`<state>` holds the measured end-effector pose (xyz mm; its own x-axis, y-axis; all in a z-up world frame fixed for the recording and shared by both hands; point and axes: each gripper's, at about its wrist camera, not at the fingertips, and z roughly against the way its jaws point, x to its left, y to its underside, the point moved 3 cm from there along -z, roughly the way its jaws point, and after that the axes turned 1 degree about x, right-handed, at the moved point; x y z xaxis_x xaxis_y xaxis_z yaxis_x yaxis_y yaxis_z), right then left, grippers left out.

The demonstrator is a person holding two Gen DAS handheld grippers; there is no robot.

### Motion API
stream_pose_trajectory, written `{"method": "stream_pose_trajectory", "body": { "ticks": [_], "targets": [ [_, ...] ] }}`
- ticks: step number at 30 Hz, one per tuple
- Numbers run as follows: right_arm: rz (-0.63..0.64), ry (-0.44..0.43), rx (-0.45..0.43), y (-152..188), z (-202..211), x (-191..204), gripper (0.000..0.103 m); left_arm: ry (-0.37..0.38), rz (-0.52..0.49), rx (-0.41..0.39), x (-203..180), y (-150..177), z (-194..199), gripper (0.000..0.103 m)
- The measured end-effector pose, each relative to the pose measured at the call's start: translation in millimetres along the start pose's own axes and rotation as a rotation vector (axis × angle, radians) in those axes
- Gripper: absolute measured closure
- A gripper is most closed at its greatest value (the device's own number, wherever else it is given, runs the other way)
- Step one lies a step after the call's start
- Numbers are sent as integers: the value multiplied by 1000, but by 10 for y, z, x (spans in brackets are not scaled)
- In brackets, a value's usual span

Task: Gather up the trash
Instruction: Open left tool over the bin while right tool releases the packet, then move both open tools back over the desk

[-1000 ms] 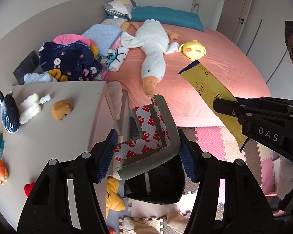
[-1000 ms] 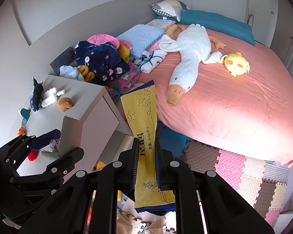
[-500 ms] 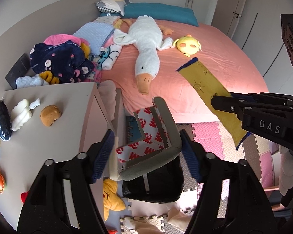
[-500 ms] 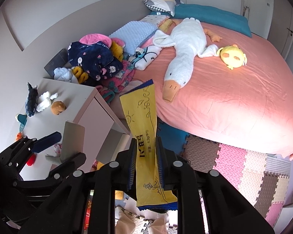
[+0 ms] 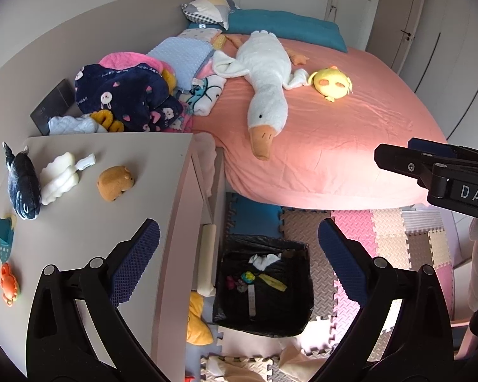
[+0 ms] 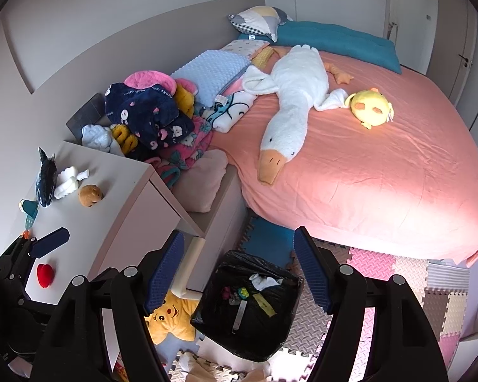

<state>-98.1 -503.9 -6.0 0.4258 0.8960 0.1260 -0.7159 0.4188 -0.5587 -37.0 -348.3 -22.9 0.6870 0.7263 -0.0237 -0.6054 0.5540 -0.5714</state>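
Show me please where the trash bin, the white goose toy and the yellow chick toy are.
trash bin point(image 6: 290, 315), right wrist view, black liner on its right wall.
white goose toy point(image 5: 266, 73), left wrist view, middle of its body.
yellow chick toy point(image 6: 371, 108), right wrist view, its face.

Left hand-held gripper point(image 5: 239, 259) and right hand-held gripper point(image 6: 239, 265) fill each frame's bottom, pitched downward, jaws just opened wide, nothing between.

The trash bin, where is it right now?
The trash bin sits on the foam floor mat between the nightstand and the bed, low centre in both views.
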Motion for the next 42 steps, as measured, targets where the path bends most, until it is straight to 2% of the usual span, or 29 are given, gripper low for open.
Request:
{"method": "stream_pose_trajectory", "body": {
  "ticks": [12, 29, 42],
  "targets": [
    [47, -41, 11, 30, -41, 253, 31, -35, 34, 2, 187, 147, 90, 7],
    [177, -156, 45, 94, -221, 1051, 31, -158, 172, 15, 906, 541, 283, 7],
    [243, -217, 54, 152, -364, 1582, 31, -236, 272, 55, 1443, 945, 317, 7]
  ]
}}
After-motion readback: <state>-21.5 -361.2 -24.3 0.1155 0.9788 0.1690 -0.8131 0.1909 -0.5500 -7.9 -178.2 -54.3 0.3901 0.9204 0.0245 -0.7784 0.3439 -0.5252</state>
